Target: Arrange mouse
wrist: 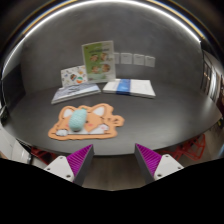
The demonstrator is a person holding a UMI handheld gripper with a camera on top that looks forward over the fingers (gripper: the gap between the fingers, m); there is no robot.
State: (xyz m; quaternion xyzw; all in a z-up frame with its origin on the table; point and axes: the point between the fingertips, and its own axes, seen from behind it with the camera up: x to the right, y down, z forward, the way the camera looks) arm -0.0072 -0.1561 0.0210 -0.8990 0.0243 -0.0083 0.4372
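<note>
Gripper point(113, 160) fingers open, holding nothing. Pale mouse point(78, 120) rests on orange mat point(100, 124), beyond the left finger. Further off: what appear to be booklets point(118, 88) on grey table point(160, 120).

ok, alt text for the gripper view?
A pale teal mouse sits on an orange cartoon-shaped mouse pad on a dark table, beyond the open gripper. Booklets lie further back.
</note>
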